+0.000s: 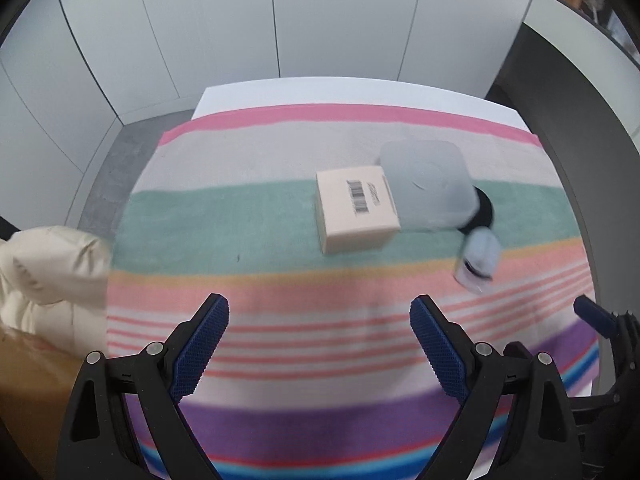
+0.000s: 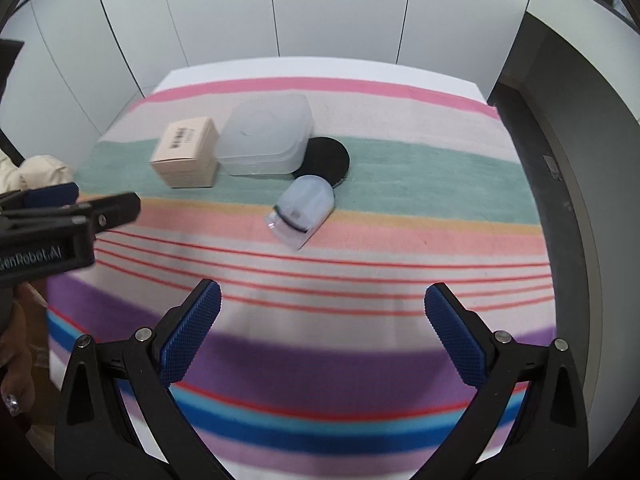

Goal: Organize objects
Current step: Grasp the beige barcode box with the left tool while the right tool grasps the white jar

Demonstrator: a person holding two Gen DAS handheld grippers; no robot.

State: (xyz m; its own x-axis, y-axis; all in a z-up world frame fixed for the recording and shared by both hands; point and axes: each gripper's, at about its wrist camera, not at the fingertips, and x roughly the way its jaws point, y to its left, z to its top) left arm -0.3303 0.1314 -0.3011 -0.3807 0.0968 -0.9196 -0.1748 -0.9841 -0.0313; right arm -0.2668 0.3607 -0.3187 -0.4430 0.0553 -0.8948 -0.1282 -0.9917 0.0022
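Note:
A beige cardboard box (image 1: pixel 357 208) (image 2: pixel 186 152) with a barcode lies on a striped cloth (image 1: pixel 280 292) (image 2: pixel 400 216) covering the table. Right of it sits a square translucent plastic container (image 1: pixel 430 184) (image 2: pixel 266 136), partly over a flat black disc (image 1: pixel 482 210) (image 2: pixel 326 158). A small pale blue clear-packaged item (image 1: pixel 478 260) (image 2: pixel 304 210) lies in front of the disc. My left gripper (image 1: pixel 320 340) hovers open over the cloth, nearer than the box. My right gripper (image 2: pixel 322 328) is open too, short of the blue item. Nothing is between either pair of fingers.
White wall panels (image 1: pixel 240 20) stand behind the table. A cream padded garment (image 1: pixel 48 272) shows at the left edge. The left gripper's black body (image 2: pixel 60 224) crosses the left side of the right wrist view. A grey counter (image 2: pixel 580 100) curves along the right.

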